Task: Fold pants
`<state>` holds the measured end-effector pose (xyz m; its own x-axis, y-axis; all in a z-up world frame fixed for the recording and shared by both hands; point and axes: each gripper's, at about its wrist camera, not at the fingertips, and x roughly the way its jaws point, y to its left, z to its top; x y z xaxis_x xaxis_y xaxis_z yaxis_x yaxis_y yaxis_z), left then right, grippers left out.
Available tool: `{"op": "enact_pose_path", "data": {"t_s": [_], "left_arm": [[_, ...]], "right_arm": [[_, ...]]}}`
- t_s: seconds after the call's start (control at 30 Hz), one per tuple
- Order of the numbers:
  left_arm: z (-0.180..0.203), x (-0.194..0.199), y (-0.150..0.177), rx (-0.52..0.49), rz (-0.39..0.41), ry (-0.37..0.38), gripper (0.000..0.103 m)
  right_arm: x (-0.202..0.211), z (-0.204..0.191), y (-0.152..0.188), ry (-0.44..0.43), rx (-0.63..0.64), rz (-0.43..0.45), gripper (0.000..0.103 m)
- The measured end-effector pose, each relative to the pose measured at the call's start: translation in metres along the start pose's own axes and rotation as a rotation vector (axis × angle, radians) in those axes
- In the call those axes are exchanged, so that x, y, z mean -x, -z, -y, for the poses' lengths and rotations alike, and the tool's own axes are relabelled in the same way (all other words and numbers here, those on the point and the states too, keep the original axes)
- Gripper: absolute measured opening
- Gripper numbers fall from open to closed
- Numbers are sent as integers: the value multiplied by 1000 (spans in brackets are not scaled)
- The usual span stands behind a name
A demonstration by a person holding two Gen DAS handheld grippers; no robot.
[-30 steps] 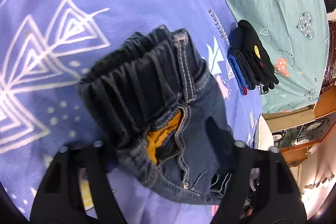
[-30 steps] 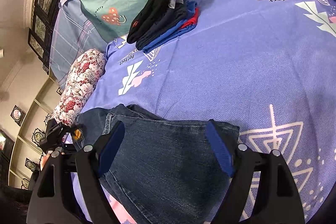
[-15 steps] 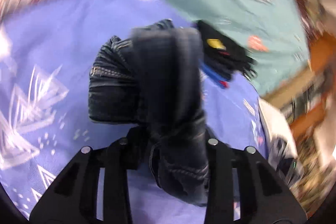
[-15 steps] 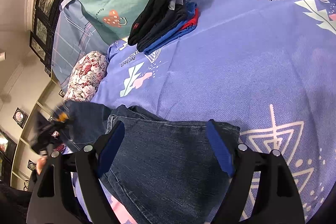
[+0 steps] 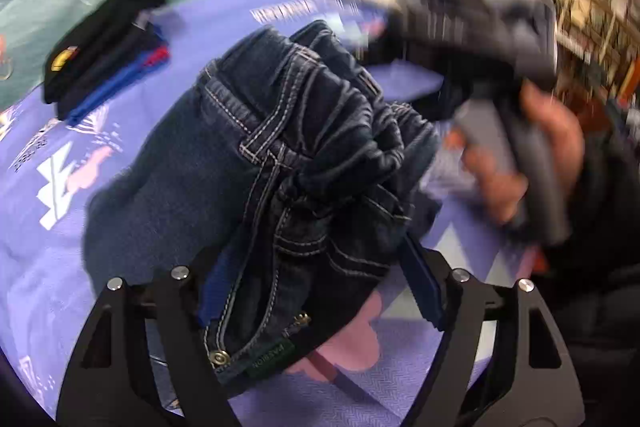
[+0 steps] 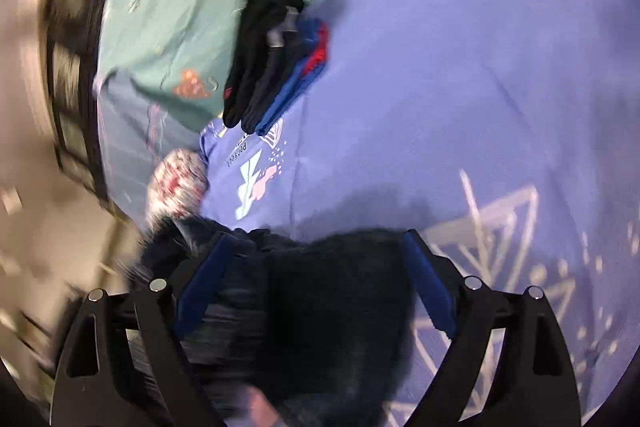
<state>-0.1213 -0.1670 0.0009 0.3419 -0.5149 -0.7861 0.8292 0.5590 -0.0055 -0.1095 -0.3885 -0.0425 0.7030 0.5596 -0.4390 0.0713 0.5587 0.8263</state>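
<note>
Dark blue jeans (image 5: 304,163) lie bunched on the purple bedsheet (image 5: 48,227), waistband end folded over the legs. My left gripper (image 5: 316,291) is open, its jaws wide on either side of the waistband, button and green label near its base. The right gripper, held in a hand, shows blurred at the right of the left wrist view (image 5: 496,75). In the right wrist view my right gripper (image 6: 316,279) is open, with the blurred dark denim (image 6: 328,299) lying between its blue pads.
A stack of folded dark, blue and red clothes (image 5: 100,47) lies at the far side of the sheet, also in the right wrist view (image 6: 272,55). A teal patterned quilt (image 6: 192,3) lies behind it. A floral pillow (image 6: 176,183) is at the left.
The left gripper shut on the waistband, carried it over the legs toward the right gripper, and has opened. The right gripper has shifted; its view is now blurred.
</note>
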Motion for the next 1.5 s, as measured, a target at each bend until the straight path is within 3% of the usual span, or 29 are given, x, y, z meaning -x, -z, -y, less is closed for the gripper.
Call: {"op": "enact_pose_path", "data": {"t_s": [0.07,0.1,0.13,0.27,0.4,0.5,0.6,0.63,0.67,0.73,0.8,0.87,1.0,1.1,1.17,1.2,1.27,1.33,1.43,1.5], "left_arm": [[2,11,1,5,6,99,82],[2,25,1,7,39,142,90],[1,37,2,9,67,156,97],[-22,84,14,60,181,193,101],[-60,69,28,197,134,210,101],[-84,38,44,317,73,306,101],[-76,29,42,303,98,307,101],[-73,29,44,293,98,308,101],[-71,30,45,289,99,313,101],[-71,26,44,282,101,327,101],[-71,28,44,278,109,331,101],[-70,33,42,273,121,356,101],[-63,38,40,233,141,398,101],[-67,11,44,274,71,431,101],[-72,2,47,294,64,468,101],[-73,4,47,297,68,477,101],[-74,5,47,298,58,488,101],[-71,11,47,293,45,505,101],[-65,28,47,266,49,501,101],[-66,39,52,269,72,447,101]], "right_arm": [[10,9,1,-12,-55,15,91],[15,11,2,-35,-71,15,91],[18,10,4,-52,-74,4,91],[17,-18,15,-75,30,-68,91],[11,-58,23,-9,203,-121,91],[-11,-63,29,90,238,-194,94],[-24,-65,37,150,288,-204,97],[-25,-68,39,159,307,-201,90],[-23,-71,39,165,321,-200,68],[-19,-76,37,85,316,-211,38],[-4,-100,39,68,391,-152,31],[11,-119,39,28,429,-106,17],[32,-136,40,80,482,-53,16],[18,-100,44,233,394,-110,20],[13,-75,46,308,332,-121,38],[22,-72,46,307,321,-69,45],[42,-96,48,320,423,74,44],[49,-130,47,235,511,122,44],[20,-174,44,156,605,52,44],[-6,-183,37,129,605,-19,45]]}}
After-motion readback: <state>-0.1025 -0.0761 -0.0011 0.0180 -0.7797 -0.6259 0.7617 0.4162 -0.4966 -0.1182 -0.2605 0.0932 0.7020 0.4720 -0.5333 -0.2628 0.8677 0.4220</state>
